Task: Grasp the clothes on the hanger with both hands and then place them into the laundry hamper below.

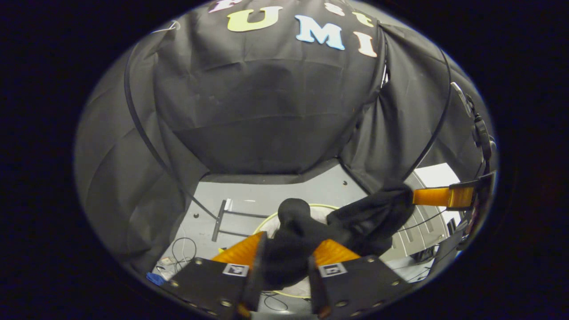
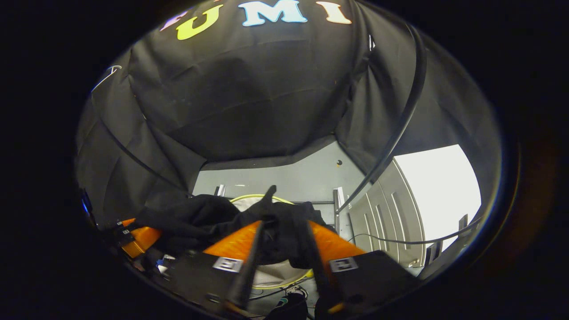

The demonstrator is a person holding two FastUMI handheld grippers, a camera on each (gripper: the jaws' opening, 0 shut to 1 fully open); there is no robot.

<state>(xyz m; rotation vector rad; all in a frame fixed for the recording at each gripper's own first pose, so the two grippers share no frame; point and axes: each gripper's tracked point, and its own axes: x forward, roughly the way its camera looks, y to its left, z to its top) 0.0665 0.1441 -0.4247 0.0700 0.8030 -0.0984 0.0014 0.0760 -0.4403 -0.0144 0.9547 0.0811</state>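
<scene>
Clothes point(image 1: 311, 235) stretched sideways between left gripper point(image 1: 286, 249), right gripper point(image 2: 284, 242), above hamper point(image 1: 291, 293)

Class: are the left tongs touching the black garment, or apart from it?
Touching. In the left gripper view, the left tongs have both fingers pressed on the garment.

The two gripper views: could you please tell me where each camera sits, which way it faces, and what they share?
Left gripper view: rides on the left tool, looking down over its two fingers, which pinch the black garment above the hamper's yellow-rimmed mouth; the right tool shows farther off.
Right gripper view: rides on the right tool, fingers on the same garment; the left tool shows beyond.
Shared: garment, hamper, grey floor.
</scene>
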